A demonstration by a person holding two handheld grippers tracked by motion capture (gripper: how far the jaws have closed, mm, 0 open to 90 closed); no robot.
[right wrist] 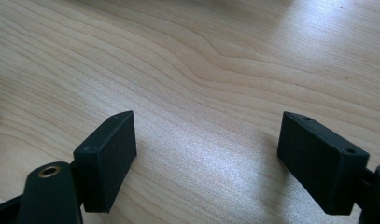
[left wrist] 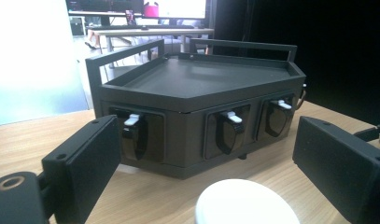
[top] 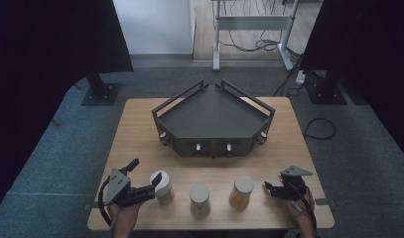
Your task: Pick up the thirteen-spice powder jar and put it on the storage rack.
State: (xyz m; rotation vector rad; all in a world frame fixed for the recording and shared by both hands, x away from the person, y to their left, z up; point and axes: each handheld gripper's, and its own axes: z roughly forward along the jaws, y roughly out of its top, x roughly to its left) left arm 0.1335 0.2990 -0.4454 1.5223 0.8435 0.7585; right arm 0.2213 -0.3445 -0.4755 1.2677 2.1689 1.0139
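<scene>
- Wooden worktop [top: 140, 129] fills the middle of the high view, with a dark metal tray-like rack [top: 213, 119] standing at its centre, its railed corner pointing to the top of the frame.
- Three jars stand in a row below the rack, near the bottom edge of the worktop: a left jar [top: 162, 187], a middle jar [top: 199, 200] and a right jar [top: 241, 191], each with a pale lid.
- At the lower left of the high view, the left gripper [top: 146, 178] has its fingers spread wide, one on either side of the left jar's lid; whether they touch it cannot be told.
- In the left gripper view the white lid [left wrist: 246, 205] sits at the bottom centre between the two black fingers [left wrist: 85, 172], and the rack's front face with small white-tipped latches [left wrist: 131, 120] spans the middle.
- At the lower right of the high view, the right gripper [top: 273, 188] rests just right of the right jar, apart from it.
- In the right gripper view its fingers [right wrist: 108, 158] stand well apart over bare wood grain, holding nothing.
</scene>
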